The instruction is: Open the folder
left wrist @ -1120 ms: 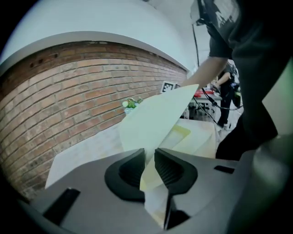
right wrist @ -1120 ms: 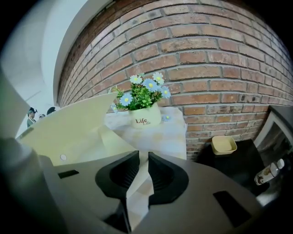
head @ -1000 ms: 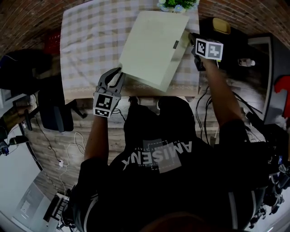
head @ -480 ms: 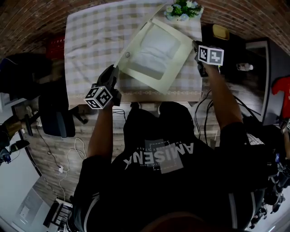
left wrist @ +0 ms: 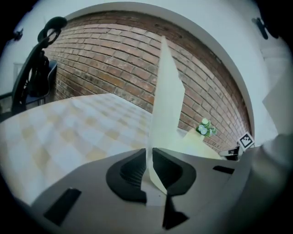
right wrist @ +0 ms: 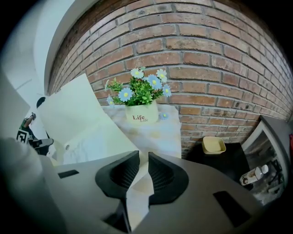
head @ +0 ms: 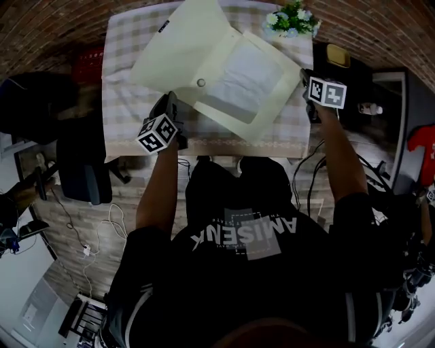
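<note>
A pale cream folder (head: 238, 81) lies open on the checked tablecloth (head: 129, 88), with white sheets showing inside. Its cover (head: 178, 51) is swung out to the upper left, and a round snap (head: 201, 83) sits at the fold. My left gripper (head: 170, 103) is shut on the cover's near edge. In the left gripper view the cover (left wrist: 167, 105) stands on edge between the jaws of the left gripper (left wrist: 149, 157), which have just been closing on it. My right gripper (head: 304, 73) is shut on the folder's right corner (right wrist: 137, 187). In the right gripper view the right gripper (right wrist: 143, 160) pinches that cream corner.
A small pot of flowers (head: 292, 17) stands at the table's far right corner, close to the folder. A yellow dish (head: 337, 56) rests on a black surface right of the table. A dark chair (head: 81, 163) stands left of it. A brick wall (right wrist: 206, 68) runs behind.
The cover went from lying shut to swung over to the left, baring the white sheets. My left gripper rolled and moved left with it. The right gripper stayed on the corner.
</note>
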Action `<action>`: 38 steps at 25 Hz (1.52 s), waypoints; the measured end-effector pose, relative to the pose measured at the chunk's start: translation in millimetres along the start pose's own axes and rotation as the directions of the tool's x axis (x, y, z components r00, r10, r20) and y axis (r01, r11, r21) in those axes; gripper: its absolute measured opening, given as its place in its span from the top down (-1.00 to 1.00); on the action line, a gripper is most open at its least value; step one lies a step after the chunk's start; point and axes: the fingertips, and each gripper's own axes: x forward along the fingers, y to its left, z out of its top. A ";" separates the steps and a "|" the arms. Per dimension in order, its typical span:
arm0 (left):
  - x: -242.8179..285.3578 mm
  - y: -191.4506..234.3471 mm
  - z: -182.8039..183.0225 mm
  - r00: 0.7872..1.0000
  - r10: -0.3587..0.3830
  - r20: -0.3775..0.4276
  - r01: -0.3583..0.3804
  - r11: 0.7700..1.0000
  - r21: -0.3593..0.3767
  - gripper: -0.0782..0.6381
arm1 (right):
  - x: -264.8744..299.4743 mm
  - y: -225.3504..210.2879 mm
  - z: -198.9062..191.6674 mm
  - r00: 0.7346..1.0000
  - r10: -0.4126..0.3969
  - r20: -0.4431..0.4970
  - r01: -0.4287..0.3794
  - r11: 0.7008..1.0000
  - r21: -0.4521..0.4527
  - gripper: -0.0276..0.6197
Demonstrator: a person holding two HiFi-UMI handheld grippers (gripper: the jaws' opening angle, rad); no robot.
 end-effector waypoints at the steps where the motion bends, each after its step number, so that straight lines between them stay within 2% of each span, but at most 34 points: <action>1: 3.4 4.4 -1.6 0.999 0.036 -0.013 -0.036 0.999 0.035 0.64 | -0.3 0.1 0.3 1.000 -0.002 -0.001 0.002 1.000 0.001 0.63; 3: 9.4 11.5 -4.6 0.992 0.116 -0.040 -0.109 0.985 0.137 0.64 | -0.6 0.4 0.4 1.000 -0.008 -0.002 0.008 1.000 0.004 0.63; 5: 12.2 15.4 -3.7 0.980 0.192 -0.052 -0.173 0.952 0.251 0.61 | -0.6 1.2 -0.2 1.000 -0.013 -0.003 0.013 1.000 0.002 0.63; 7: 14.7 21.3 -3.6 0.966 0.256 -0.046 -0.226 0.912 0.341 0.55 | -0.4 1.9 -0.5 1.000 -0.018 -0.004 0.018 1.000 -0.012 0.63; 10: 18.6 34.5 -8.1 0.936 0.352 -0.015 -0.307 0.837 0.453 0.24 | -1.4 1.1 0.0 0.999 -0.031 -0.005 0.031 0.999 -0.036 0.63; 12: 18.3 39.8 -6.4 0.915 0.402 0.016 -0.346 0.764 0.545 0.05 | -1.8 0.8 0.0 0.999 -0.034 -0.004 0.034 0.999 -0.024 0.63; 13: 18.1 41.0 -4.6 0.907 0.419 0.035 -0.355 0.717 0.600 -0.01 | -1.8 0.9 -0.3 0.999 -0.035 -0.006 0.034 0.999 -0.021 0.63; 15: 19.6 39.6 -1.2 0.897 0.436 0.072 -0.353 0.608 0.711 -0.07 | -1.3 1.3 -0.5 0.999 -0.037 -0.010 0.036 0.999 -0.023 0.63; 18: 25.0 32.2 0.1 0.895 0.436 0.096 -0.308 0.447 0.840 -0.07 | -1.2 1.5 0.6 0.999 -0.041 -0.010 0.041 0.999 -0.028 0.64; 19: 27.4 29.9 -1.0 0.899 0.430 0.089 -0.281 0.407 0.869 -0.05 | -1.4 1.6 0.7 0.999 -0.043 -0.010 0.043 0.999 -0.030 0.64; 20: 29.8 27.7 -2.7 0.905 0.420 0.073 -0.248 0.379 0.892 -0.01 | -1.5 1.7 0.6 0.999 -0.044 -0.010 0.044 0.999 -0.031 0.64; 22: 32.4 22.4 -5.3 0.916 0.400 0.024 -0.177 0.350 0.920 0.10 | -1.5 1.7 0.1 0.999 -0.043 -0.014 0.043 0.999 -0.030 0.64; 24: 34.9 20.2 -9.3 0.922 0.385 -0.034 -0.111 0.349 0.930 0.17 | -1.3 1.4 -0.4 0.999 -0.040 -0.017 0.039 0.999 -0.025 0.64; 25: 38.3 22.7 -13.9 0.924 0.377 -0.066 -0.081 0.361 0.929 0.22 | -1.3 1.2 -0.5 0.999 -0.039 -0.017 0.038 0.999 -0.022 0.64; 29: 47.1 29.3 -24.3 0.914 0.357 -0.191 0.012 0.447 0.894 0.29 | -1.6 0.9 -0.7 0.999 -0.047 -0.009 0.047 0.999 -0.008 0.64; 31: 49.4 27.8 -30.5 0.907 0.333 -0.257 0.077 0.470 0.879 0.40 | -1.6 0.7 -1.3 0.999 -0.052 -0.007 0.052 0.999 -0.004 0.64; 33: 50.0 24.8 -38.6 0.895 0.302 -0.329 0.150 0.492 0.858 0.55 | -1.1 1.1 -1.5 0.999 -0.051 -0.004 0.051 0.999 0.005 0.64; 34: 49.7 23.2 -42.3 0.886 0.285 -0.366 0.183 0.510 0.840 0.70 | -1.0 1.2 -1.5 0.999 -0.049 0.000 0.049 0.999 0.011 0.64; 35: 49.5 21.9 -44.8 0.876 0.269 -0.400 0.212 0.531 0.821 0.74 | -1.2 1.0 -1.6 0.999 -0.049 0.004 0.048 0.999 0.019 0.64; 37: 49.8 21.9 -47.5 0.850 0.241 -0.468 0.260 0.582 0.770 0.74 | -2.0 0.1 -2.1 0.999 -0.051 0.012 0.051 0.998 0.031 0.64; 38: 50.2 23.6 -49.2 0.831 0.226 -0.508 0.281 0.617 0.735 0.74 | -2.0 -0.2 -2.4 0.998 -0.054 0.014 0.054 0.998 0.033 0.64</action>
